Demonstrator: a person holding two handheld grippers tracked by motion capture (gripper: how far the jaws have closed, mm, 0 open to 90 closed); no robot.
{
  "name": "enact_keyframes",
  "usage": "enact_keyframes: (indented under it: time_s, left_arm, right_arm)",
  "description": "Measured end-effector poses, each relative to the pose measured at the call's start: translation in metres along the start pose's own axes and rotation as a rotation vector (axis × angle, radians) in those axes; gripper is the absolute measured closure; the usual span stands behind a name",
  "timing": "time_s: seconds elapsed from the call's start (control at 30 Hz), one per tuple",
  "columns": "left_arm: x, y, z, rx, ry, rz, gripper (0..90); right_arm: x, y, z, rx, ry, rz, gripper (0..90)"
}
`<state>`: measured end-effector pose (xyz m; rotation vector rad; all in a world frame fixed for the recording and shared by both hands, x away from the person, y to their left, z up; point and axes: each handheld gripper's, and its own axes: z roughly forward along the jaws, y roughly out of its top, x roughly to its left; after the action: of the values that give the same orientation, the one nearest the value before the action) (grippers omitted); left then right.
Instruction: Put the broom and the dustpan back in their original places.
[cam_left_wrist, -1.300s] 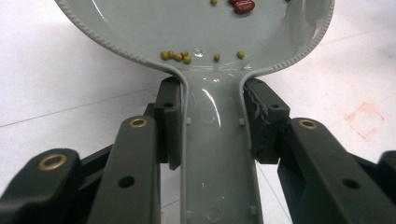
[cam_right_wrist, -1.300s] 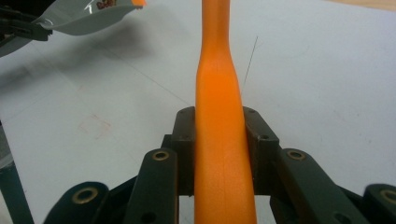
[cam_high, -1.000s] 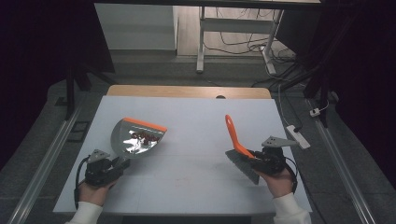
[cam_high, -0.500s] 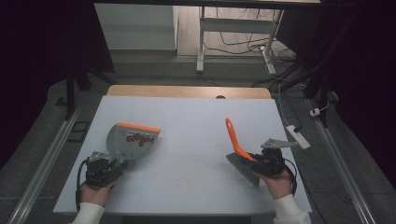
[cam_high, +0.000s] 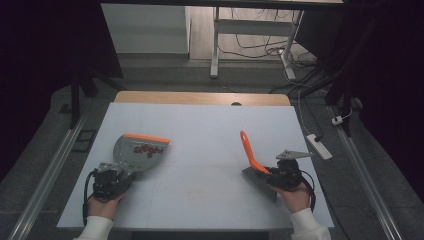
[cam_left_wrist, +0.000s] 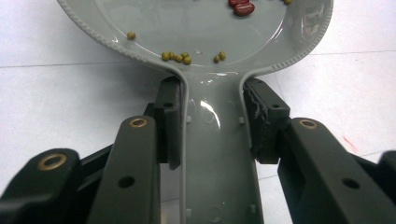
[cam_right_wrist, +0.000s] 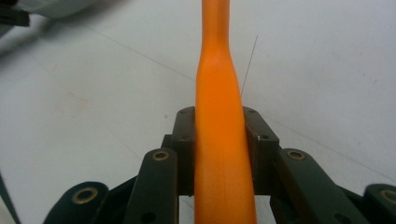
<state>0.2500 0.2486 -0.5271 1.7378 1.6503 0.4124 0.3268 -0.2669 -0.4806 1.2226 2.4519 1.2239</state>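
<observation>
A grey dustpan (cam_high: 131, 156) with an orange front lip lies near-flat at the table's left, red beans (cam_high: 148, 149) scattered in it. My left gripper (cam_high: 121, 173) is shut on the pan's handle (cam_left_wrist: 217, 158), its pads (cam_left_wrist: 169, 116) pressing both sides. In the left gripper view the dustpan (cam_left_wrist: 205, 28) holds small green beans (cam_left_wrist: 177, 57) and red beans (cam_left_wrist: 243, 7). At the right, my right gripper (cam_high: 270, 173) is shut on the orange handle (cam_high: 247, 149) of a brush, whose grey bristles (cam_high: 261, 183) rest by the hand. The right gripper (cam_right_wrist: 219, 140) clamps the orange handle (cam_right_wrist: 219, 93), which runs straight ahead.
The white table top (cam_high: 200, 130) stretches between the two hands, with a wooden edge (cam_high: 200, 98) at the far side. A power strip (cam_high: 320, 146) lies on the floor to the right. Metal rails (cam_high: 50, 170) run along the left side.
The dustpan has tipped from a raised tilt down to nearly flat, and the beans have spread across its floor. The brush and the right hand have stayed put.
</observation>
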Motion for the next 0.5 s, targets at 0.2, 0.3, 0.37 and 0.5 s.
enact_keyframes:
  time_s: [0.2, 0.3, 0.37, 0.5]
  left_arm:
    - [0.001, 0.002, 0.004, 0.009, 0.013, -0.008, 61.9]
    - [0.000, 0.002, 0.006, 0.014, 0.015, -0.016, 61.8]
    - [-0.001, 0.003, 0.008, 0.016, 0.018, -0.023, 61.8]
    - [-0.002, 0.003, 0.011, 0.033, 0.027, -0.033, 61.8]
  right_arm:
    - [-0.006, -0.002, 0.002, 0.012, -0.027, 0.000, 69.9]
    - [-0.009, -0.002, 0.002, 0.013, -0.030, -0.001, 69.7]
    - [-0.009, -0.002, 0.002, 0.014, -0.033, -0.001, 69.6]
    - [-0.011, -0.002, 0.003, 0.015, -0.033, -0.003, 69.5]
